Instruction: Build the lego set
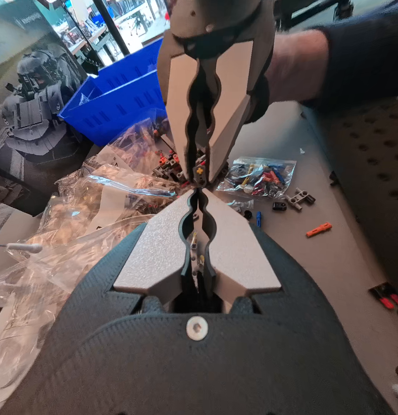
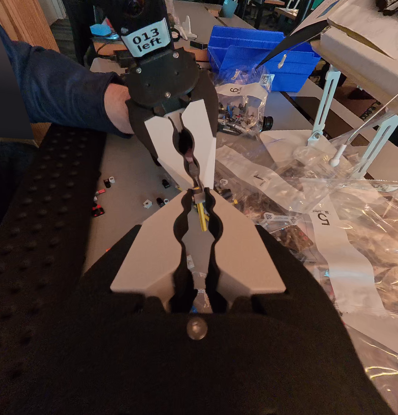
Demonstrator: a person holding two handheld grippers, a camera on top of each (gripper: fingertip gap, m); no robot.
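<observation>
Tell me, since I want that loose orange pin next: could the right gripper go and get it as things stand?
Probably not yet. The right gripper is shut on a small grey piece, tip to tip with the left gripper. The orange pin itself lies in the open on the table, with nothing over it.

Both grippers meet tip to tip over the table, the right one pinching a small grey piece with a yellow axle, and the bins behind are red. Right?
Not quite: the bins are blue, as the left wrist view shows. The rest stands: the right gripper pinches the grey piece, tip to tip with the left gripper.
</observation>
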